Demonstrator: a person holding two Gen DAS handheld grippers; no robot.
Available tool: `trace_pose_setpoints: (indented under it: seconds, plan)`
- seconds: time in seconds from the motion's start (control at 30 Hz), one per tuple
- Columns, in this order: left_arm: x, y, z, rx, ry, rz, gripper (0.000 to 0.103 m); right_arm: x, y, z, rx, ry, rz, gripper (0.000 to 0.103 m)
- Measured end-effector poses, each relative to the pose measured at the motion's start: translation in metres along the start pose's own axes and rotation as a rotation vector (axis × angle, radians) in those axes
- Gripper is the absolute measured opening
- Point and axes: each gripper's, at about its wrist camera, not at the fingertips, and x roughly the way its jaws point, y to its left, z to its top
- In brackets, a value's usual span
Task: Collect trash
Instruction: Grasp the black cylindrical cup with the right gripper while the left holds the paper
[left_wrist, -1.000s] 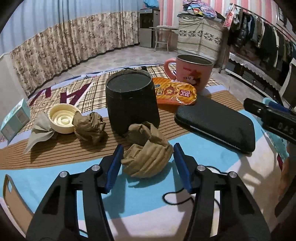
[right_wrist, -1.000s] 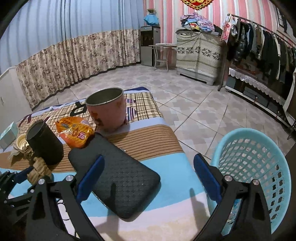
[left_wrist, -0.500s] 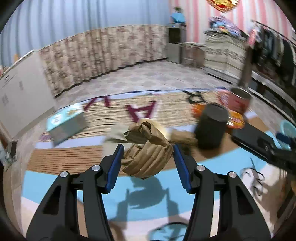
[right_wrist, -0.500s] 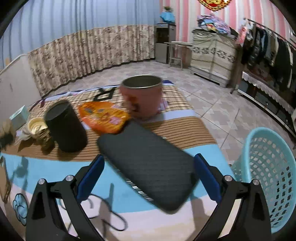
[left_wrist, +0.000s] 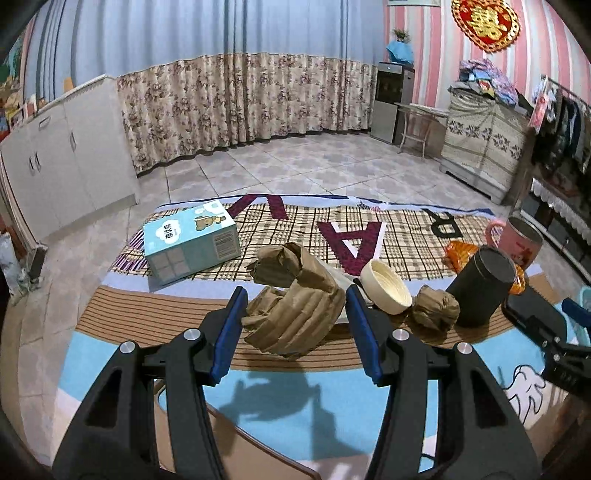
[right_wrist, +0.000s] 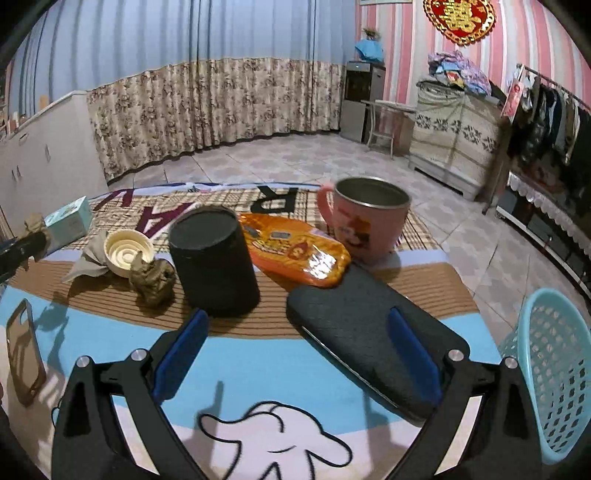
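Observation:
My left gripper (left_wrist: 295, 325) is shut on a crumpled brown paper wad (left_wrist: 295, 295) and holds it above the table, casting a shadow on the blue cloth. A second brown paper wad (left_wrist: 436, 308) lies beside a black cylinder (left_wrist: 480, 291); it also shows in the right wrist view (right_wrist: 151, 275). An orange snack wrapper (right_wrist: 295, 254) lies between the black cylinder (right_wrist: 214, 262) and a pink mug (right_wrist: 365, 218). My right gripper (right_wrist: 295, 347) is open and empty above the table's front. A light blue trash basket (right_wrist: 554, 373) stands at the right edge.
A cream lid (right_wrist: 127, 253) sits on a grey tissue (right_wrist: 90, 256). A teal tissue box (left_wrist: 192, 240) lies at the back left. A black case (right_wrist: 373, 339) lies under my right gripper. A phone case (right_wrist: 24, 350) lies at the left front.
My left gripper lifted the paper wad off the table and swung left with it. My right gripper swung left from the basket toward the table's middle.

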Motion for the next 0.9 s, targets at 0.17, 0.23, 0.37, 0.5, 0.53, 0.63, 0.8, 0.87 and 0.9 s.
trace_pose_setpoints:
  seconds: [0.17, 0.23, 0.37, 0.5, 0.53, 0.63, 0.8, 0.87, 0.9]
  plan:
    - [-0.001, 0.000, -0.001, 0.012, -0.030, 0.033, 0.054, -0.001, 0.008, 0.008, 0.023, -0.030, 0.043, 0.095]
    - [0.000, 0.005, -0.001, -0.006, -0.027, 0.025, 0.054, 0.005, 0.014, 0.011, 0.020, -0.024, 0.053, 0.095]
    - [0.001, 0.012, 0.000, -0.032, -0.034, 0.032, 0.054, 0.015, 0.032, 0.014, 0.008, -0.014, 0.066, 0.095]
    - [0.001, 0.018, -0.001, -0.050, -0.044, 0.034, 0.054, 0.026, 0.048, 0.025, -0.027, -0.012, 0.032, 0.095]
    - [0.002, 0.019, -0.001, -0.054, -0.043, 0.032, 0.054, 0.031, 0.052, 0.028, -0.036, -0.001, 0.020, 0.095]
    - [0.004, 0.022, -0.001, -0.064, -0.038, 0.029, 0.054, 0.042, 0.056, 0.035, -0.048, 0.038, 0.004, 0.095]
    - [0.008, 0.021, -0.002, -0.057, -0.034, 0.044, 0.054, 0.052, 0.051, 0.037, -0.037, 0.084, 0.061, 0.062]
    - [0.009, 0.020, -0.002, -0.058, -0.032, 0.046, 0.054, 0.050, 0.050, 0.036, -0.041, 0.082, 0.076, 0.062]
    - [0.009, 0.021, -0.002, -0.057, -0.033, 0.046, 0.054, 0.048, 0.050, 0.036, -0.053, 0.071, 0.075, 0.062]
